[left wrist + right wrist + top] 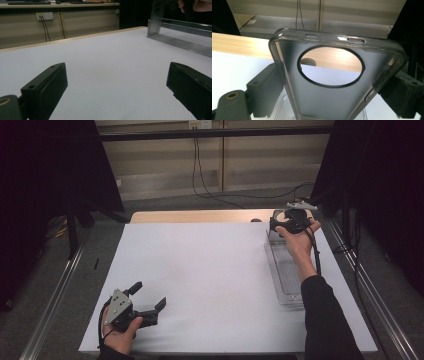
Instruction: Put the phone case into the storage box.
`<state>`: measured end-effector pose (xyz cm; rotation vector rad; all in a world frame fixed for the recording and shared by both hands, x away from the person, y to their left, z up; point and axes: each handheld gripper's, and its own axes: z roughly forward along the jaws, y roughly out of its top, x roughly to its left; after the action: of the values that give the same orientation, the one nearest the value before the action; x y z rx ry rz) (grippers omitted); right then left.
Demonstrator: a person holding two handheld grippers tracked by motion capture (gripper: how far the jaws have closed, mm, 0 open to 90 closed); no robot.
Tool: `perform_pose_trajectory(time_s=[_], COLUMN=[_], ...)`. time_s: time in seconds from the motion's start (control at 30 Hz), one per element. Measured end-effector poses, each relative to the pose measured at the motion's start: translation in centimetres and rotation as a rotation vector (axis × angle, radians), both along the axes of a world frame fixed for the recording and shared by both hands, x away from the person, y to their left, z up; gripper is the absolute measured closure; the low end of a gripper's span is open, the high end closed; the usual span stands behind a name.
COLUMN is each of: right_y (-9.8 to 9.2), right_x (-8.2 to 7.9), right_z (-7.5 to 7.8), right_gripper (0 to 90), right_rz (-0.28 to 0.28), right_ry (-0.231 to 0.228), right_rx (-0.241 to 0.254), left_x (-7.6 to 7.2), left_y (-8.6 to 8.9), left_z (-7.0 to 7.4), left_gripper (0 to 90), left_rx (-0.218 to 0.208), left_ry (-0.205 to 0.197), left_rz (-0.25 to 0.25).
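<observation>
Between the right gripper's [332,100] black jaws, seemingly clamped, stands a smoky translucent phone case [332,100] — round-holed; left gripper [148,301] gapes empty.

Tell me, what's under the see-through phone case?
A clear plastic tray lies under the phone case, on the white table. The right tongs grip the case's sides. The case and hand cover the tray's far end.

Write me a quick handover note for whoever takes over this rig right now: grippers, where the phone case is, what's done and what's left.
Right gripper: jaws on either side of the clear phone case, at the table's far right corner; a firm grip can't be confirmed.
Left gripper: open, empty, low over the white sheet at near left.
A clear tray lies under the right hand.
Done: case reached.
Left: probably lifting and placing it.
</observation>
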<state>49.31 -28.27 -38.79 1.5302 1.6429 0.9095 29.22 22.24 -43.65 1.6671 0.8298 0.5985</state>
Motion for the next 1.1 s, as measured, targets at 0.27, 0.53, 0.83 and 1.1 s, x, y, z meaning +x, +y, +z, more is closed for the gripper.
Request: perform_pose_trajectory(time_s=[0.27,0.53,0.83,1.1], right_y=[-0.2,-0.4,-0.6,-1.0], right_x=[0.1,0.2,-0.1,-0.3], right_z=[-0.2,-0.5,-0.3,-0.6], right_gripper=[11.4,4.2,0.9,1.1], right_rz=[0.017,0.030,0.035,0.039], right_ry=[-0.010,-0.001,-0.010,-0.012], right_rx=[0.006,0.059,0.094,0.109], left_x=[0.0,0.1,0.0,0.0], left_y=[0.0,0.0,0.0,-0.1], left_z=[0.0,-0.1,-0.1,-0.1], left_gripper=[3.5,3.4,3.4,3.4], left_rx=[0.002,0.007,0.004,0.007], left_ry=[-0.001,0.000,-0.001,0.001], left_rz=[-0.001,-0.003,0.002,0.002])
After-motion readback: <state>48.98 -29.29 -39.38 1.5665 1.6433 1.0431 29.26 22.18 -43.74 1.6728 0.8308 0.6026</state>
